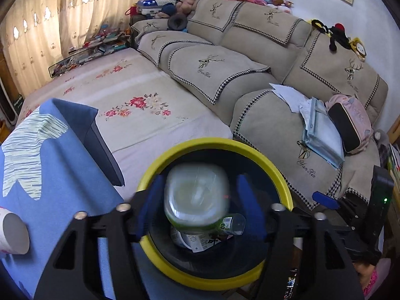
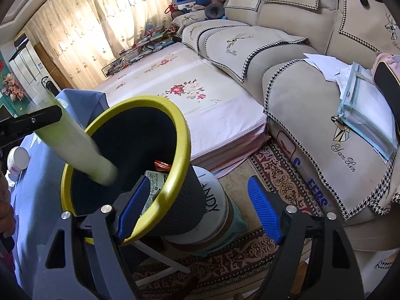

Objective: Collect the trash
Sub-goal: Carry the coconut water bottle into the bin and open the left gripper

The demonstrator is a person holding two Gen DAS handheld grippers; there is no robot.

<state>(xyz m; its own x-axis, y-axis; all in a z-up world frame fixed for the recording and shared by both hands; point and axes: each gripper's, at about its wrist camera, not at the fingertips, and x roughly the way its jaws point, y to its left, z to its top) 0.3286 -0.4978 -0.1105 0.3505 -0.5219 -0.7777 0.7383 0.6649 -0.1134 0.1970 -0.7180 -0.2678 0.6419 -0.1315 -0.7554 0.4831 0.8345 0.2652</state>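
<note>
At far left a paper cup [image 1: 13, 233] lies on its side on the blue-clothed worktop [image 1: 62, 175]. Your left gripper [image 1: 200, 207] hovers over the yellow-rimmed bin [image 1: 277, 172] so the pale green bottle [image 1: 197, 195] can fall inside; the bottle is blurred between the jaws, which stand parted and appear clear of it. Earlier trash already lies at the bin's bottom. Your right gripper [image 2: 200, 210] has released jaws straddling the bin's rim without gripping it. Rightward sits the sofa [image 1: 250, 75], papers [image 1: 290, 95] on its cushion, well apart.
</note>
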